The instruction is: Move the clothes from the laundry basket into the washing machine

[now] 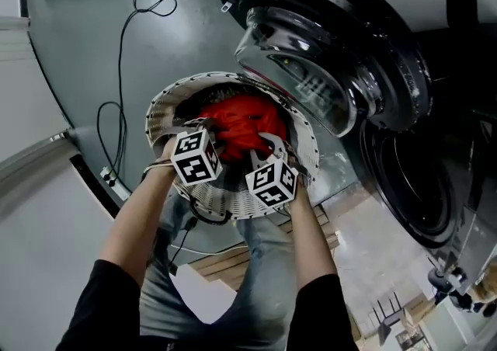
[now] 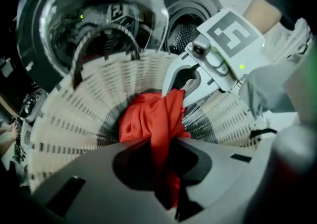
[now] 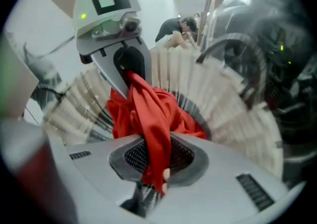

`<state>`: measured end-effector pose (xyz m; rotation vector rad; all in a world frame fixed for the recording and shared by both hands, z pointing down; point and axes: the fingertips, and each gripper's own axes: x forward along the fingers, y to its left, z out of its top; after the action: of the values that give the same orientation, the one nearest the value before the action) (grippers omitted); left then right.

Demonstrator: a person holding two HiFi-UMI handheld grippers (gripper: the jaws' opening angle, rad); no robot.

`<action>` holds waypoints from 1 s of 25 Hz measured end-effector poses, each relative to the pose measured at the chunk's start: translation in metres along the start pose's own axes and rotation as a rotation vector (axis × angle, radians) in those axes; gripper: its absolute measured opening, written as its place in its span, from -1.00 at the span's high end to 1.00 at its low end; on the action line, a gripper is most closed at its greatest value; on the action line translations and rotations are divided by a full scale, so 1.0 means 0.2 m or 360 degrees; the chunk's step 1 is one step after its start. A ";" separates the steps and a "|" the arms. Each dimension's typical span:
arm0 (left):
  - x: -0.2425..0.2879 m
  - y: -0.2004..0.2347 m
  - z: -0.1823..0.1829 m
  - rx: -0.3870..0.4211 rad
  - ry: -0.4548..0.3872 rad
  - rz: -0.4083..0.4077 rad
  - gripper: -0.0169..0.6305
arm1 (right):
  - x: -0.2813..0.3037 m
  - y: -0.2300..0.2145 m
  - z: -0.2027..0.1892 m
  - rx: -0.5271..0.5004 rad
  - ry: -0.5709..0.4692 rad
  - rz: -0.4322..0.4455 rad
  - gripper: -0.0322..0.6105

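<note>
A red garment (image 1: pixel 242 126) hangs bunched above the white woven laundry basket (image 1: pixel 168 102), held from two sides. My left gripper (image 1: pixel 208 133) is shut on one fold of the red garment (image 2: pixel 154 119), which runs down between its jaws. My right gripper (image 1: pixel 262 147) is shut on another fold of the red garment (image 3: pixel 151 114). Each gripper shows in the other's view: the right gripper (image 2: pixel 184 80) and the left gripper (image 3: pixel 128 72), both pinching the cloth. The washing machine (image 1: pixel 404 147) stands at the right, its glass door (image 1: pixel 311 70) swung open over the basket's far rim.
The dark drum opening (image 1: pixel 415 178) lies right of the basket. A black cable (image 1: pixel 120 54) trails over the grey floor at the left. A white wall or panel edge (image 1: pixel 39 155) runs along the lower left. The person's legs and forearms fill the bottom of the head view.
</note>
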<state>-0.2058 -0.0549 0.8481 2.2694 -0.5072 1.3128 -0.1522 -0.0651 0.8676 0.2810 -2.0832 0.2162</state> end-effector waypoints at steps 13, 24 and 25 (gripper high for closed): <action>-0.74 -0.11 0.35 -0.0090 -0.0352 0.0234 0.71 | -0.71 0.00 0.47 0.0257 -0.0301 -0.0266 0.69; -1.30 -0.16 0.62 0.0091 -0.0514 0.0366 0.71 | -1.22 0.00 0.83 0.0372 -0.0474 -0.0526 0.69; -1.35 -0.17 0.64 0.0112 -0.0529 0.0369 0.71 | -1.27 0.00 0.86 0.0390 -0.0489 -0.0556 0.69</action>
<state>-0.2253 -0.0769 0.5487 2.5646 -0.8730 1.0702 -0.1688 -0.0820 0.5619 0.8647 -2.2649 0.2267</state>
